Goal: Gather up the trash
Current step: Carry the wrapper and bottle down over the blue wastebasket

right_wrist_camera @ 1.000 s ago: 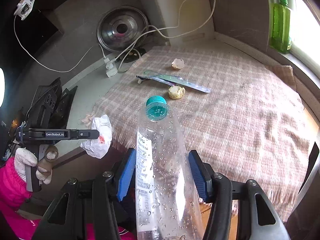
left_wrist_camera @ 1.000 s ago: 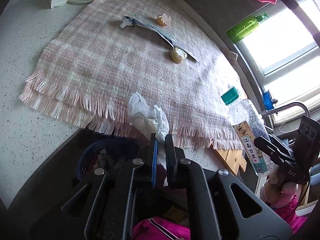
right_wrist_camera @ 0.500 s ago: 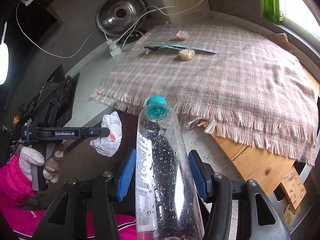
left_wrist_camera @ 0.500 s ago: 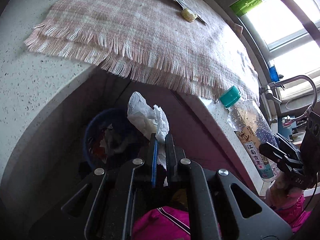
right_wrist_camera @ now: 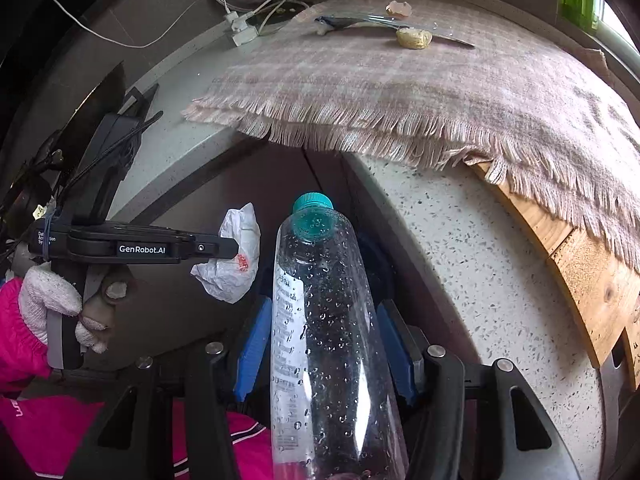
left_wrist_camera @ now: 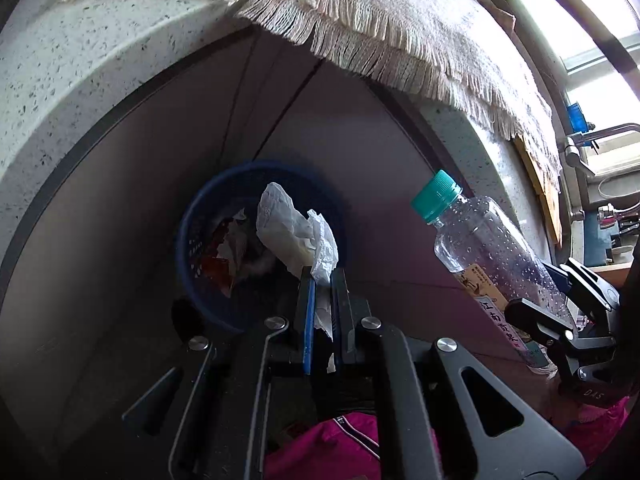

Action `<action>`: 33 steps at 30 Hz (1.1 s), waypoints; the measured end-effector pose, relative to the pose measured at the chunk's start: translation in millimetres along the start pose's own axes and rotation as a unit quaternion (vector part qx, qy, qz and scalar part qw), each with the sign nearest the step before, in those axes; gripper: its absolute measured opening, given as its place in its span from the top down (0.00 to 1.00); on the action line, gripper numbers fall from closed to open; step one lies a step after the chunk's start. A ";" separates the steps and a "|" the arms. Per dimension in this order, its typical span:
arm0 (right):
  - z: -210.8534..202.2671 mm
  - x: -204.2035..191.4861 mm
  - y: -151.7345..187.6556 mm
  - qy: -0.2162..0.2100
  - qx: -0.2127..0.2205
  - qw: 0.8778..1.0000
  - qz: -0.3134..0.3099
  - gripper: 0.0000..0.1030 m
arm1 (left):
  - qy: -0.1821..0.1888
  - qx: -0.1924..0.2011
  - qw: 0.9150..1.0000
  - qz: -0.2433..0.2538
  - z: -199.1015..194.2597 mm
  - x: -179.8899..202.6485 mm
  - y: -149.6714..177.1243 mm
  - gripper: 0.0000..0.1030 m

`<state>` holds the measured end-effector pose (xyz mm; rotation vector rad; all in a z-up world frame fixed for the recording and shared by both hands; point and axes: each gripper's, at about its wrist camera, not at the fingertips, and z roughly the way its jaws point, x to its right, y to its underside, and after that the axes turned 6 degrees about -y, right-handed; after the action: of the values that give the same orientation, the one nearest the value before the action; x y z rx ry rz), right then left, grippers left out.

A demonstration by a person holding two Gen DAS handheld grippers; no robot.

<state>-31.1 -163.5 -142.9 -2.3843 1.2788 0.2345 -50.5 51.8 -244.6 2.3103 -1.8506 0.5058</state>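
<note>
Above the bin [left_wrist_camera: 208,216]: left gripper [left_wrist_camera: 320,280] clenched on wrapper [left_wrist_camera: 292,232], right gripper [right_wrist_camera: 326,344] grasping bottle [right_wrist_camera: 324,320]. Drop-off step; next, release both over bin.

1. We see a clear bottle [right_wrist_camera: 324,320] with a teal cap [right_wrist_camera: 313,204] at the frame's lower centre.
2. We see a white crumpled wrapper [left_wrist_camera: 294,236] over a blue basket [left_wrist_camera: 188,248].
3. We see a pink-and-cream checked, fringed cloth [right_wrist_camera: 420,92] on a speckled grey counter [right_wrist_camera: 472,260] above.

left claw [left_wrist_camera: 321,280] | lowered toward blue basket [left_wrist_camera: 192,216] | right claw [right_wrist_camera: 324,344] | dropped below counter edge [right_wrist_camera: 460,216]
</note>
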 end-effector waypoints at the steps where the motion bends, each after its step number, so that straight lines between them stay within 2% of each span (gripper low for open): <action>1: 4.3 -0.4 0.7 0.002 -0.004 1.000 0.000 0.46 | -0.005 -0.001 1.000 0.004 2.6 0.5 2.2 0.95; 15: 55.1 3.2 -2.2 0.016 -0.038 0.999 0.008 0.45 | -0.037 -0.014 0.999 0.035 32.6 3.0 17.7 0.95; 33: 91.7 1.3 -11.0 0.023 -0.061 0.998 0.010 0.44 | -0.037 -0.033 0.998 0.041 56.2 -2.6 10.2 0.95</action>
<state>-16.7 -118.7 -222.4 -2.4938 1.3438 0.2730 -51.2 34.2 -299.0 2.2463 -1.9712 0.3684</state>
